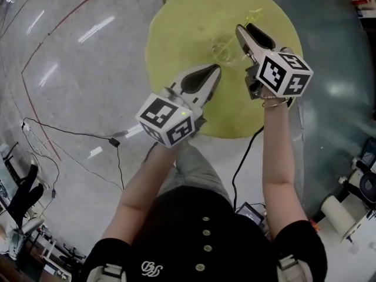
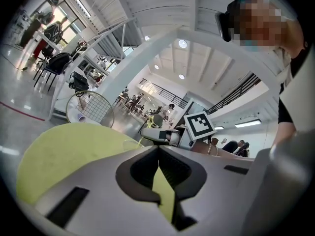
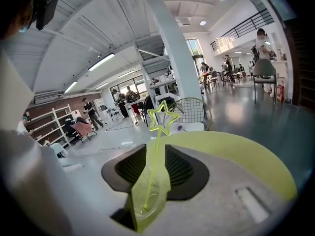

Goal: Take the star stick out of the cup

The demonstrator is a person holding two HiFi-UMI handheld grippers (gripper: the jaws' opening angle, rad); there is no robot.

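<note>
Clear cup sits on the round yellow-green tabletop, and the star stick is in it, leaning a bit. The right hand-held gripper is just beside the cup, jaws apart and clamped on nothing, the stick showing in the gap. The left hand-held gripper is near the cup, jaws together, empty.

There is 1 round yellow-green table, 1 clear cup and 1 star stick. There are 2 grippers: 1 left gripper and 1 right gripper.
</note>
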